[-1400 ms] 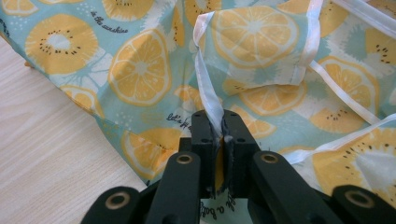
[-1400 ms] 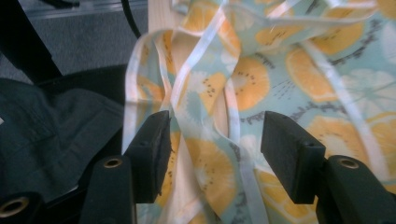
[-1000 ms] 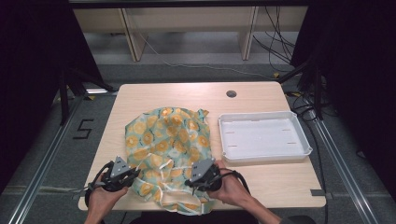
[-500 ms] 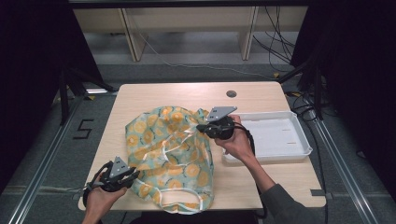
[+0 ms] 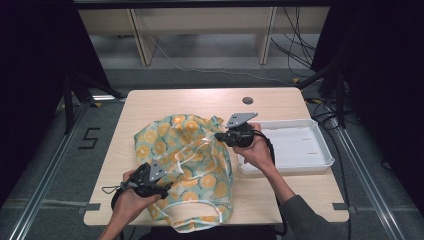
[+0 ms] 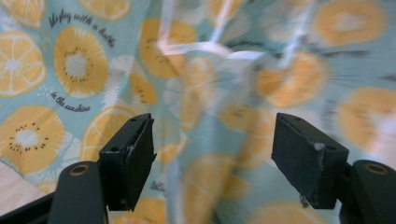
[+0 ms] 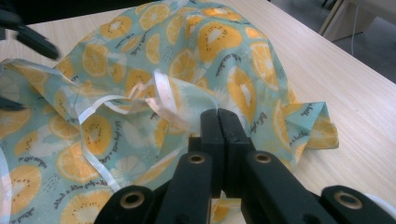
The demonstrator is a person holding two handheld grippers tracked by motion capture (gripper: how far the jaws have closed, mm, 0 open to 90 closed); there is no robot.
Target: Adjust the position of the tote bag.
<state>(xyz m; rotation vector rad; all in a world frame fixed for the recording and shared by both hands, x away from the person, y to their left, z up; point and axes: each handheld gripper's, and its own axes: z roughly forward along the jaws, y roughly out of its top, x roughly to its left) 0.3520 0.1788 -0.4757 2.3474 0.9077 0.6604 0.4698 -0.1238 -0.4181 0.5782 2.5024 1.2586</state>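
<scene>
Right claw [image 7: 219,122] clenching on cloth [image 5: 187,160] edge, pinching fold at its tips. Left claw [image 6: 212,158] released, jaws just opening, cloth lying straight ahead between them, unpinched. Cloth spreading on surface [image 5: 165,102], long axis running left claw to right; left claw nearer loose near hem.

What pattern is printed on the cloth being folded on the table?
Orange slices on pale teal cloth with small script lettering; clearest in the left gripper view.
</scene>
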